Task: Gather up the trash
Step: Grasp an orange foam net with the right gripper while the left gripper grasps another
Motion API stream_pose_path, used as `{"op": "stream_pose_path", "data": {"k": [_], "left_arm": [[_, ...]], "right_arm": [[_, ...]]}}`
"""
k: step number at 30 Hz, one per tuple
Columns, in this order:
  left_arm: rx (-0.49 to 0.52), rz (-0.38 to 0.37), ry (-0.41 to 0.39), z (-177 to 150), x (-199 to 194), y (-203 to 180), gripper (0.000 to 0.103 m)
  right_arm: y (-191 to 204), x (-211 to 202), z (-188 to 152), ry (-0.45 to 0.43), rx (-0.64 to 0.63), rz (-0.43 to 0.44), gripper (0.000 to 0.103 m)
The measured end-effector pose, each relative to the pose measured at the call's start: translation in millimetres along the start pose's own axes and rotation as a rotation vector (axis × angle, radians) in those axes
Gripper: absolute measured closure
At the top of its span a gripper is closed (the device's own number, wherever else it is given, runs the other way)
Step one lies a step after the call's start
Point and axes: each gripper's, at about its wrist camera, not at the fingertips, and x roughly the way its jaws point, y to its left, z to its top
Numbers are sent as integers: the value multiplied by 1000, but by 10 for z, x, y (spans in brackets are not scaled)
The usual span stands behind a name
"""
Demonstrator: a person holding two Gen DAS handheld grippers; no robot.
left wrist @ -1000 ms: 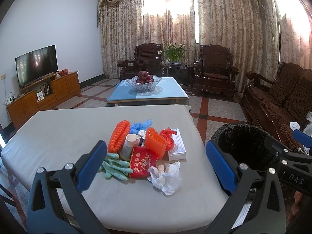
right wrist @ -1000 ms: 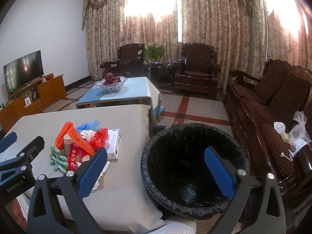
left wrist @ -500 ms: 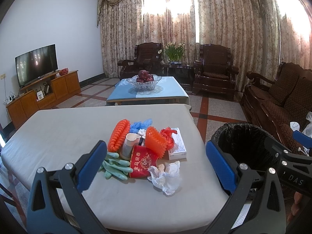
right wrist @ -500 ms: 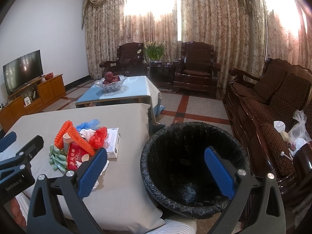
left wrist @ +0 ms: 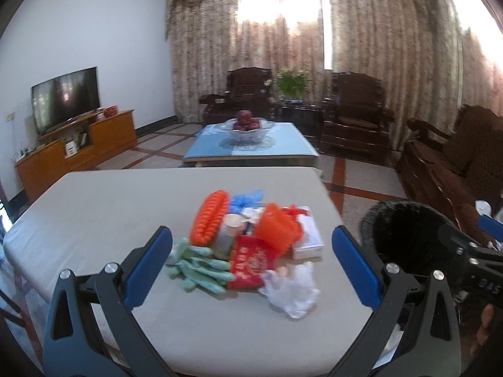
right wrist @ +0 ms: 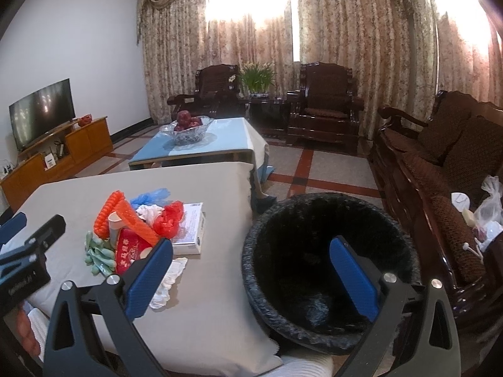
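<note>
Left gripper (left wrist: 251, 260) wide, empty; right gripper (right wrist: 251, 276) likewise; take crumpled white tissue (left wrist: 290, 289) first, nearest; drop into black-lined bin (right wrist: 327, 270).

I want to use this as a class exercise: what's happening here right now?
A person holds a gripper in each hand over a covered table, set to clear a pile of trash: orange mesh, green gloves, a red packet, a white box and crumpled tissue. The left gripper is open, facing the pile. The right gripper is open beside the black-lined bin. Nothing is held yet.
</note>
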Motion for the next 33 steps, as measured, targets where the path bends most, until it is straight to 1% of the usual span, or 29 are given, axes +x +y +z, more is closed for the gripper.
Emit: {"op": "stream_pose_path", "data": {"k": [8, 11, 12, 13, 16, 18, 20, 23, 24, 25, 26, 27, 28, 29, 30, 32, 33], "left_arm": [[-49, 118, 21, -108, 284, 547, 5], [-69, 144, 51, -182, 414, 716, 5], [-73, 157, 63, -224, 470, 777, 6], [-73, 161, 67, -253, 505, 813, 7], [-63, 169, 109, -356, 663, 950, 20], [-79, 162, 137, -349, 762, 1036, 27], [-91, 164, 148, -374, 832, 1101, 28], [-79, 172, 150, -395, 913, 1145, 31], [-71, 172, 152, -400, 939, 1161, 32], [-68, 173, 153, -411, 972, 1164, 32], [-66, 174, 154, -415, 995, 1171, 32], [-65, 173, 155, -413, 1011, 1173, 32], [-62, 173, 155, -418, 1025, 1160, 32], [-59, 172, 154, -404, 1025, 1152, 32], [-53, 166, 149, -391, 1038, 1140, 32], [-43, 151, 146, -364, 1080, 1109, 31], [-34, 140, 146, -345, 1107, 1087, 28]], "right_arm": [[321, 268, -8, 17, -22, 59, 6], [532, 431, -17, 18, -49, 93, 11], [600, 487, -20, 21, -57, 106, 14], [684, 557, -26, 26, -66, 123, 16], [940, 775, -49, 40, -105, 169, 22], [1102, 896, -74, 44, -141, 189, 25], [1266, 1039, -96, 54, -174, 211, 29], [1418, 1211, -105, 67, -192, 235, 35], [1465, 1273, -104, 74, -194, 243, 39], [1495, 1311, -115, 81, -198, 249, 47], [1534, 1359, -129, 91, -203, 257, 51], [1569, 1408, -138, 103, -212, 265, 59], [1580, 1444, -137, 114, -221, 273, 70], [1583, 1456, -152, 122, -227, 283, 77], [1603, 1473, -162, 128, -238, 297, 91], [1590, 1467, -162, 122, -239, 313, 92], [1579, 1445, -147, 113, -232, 323, 92]]}}
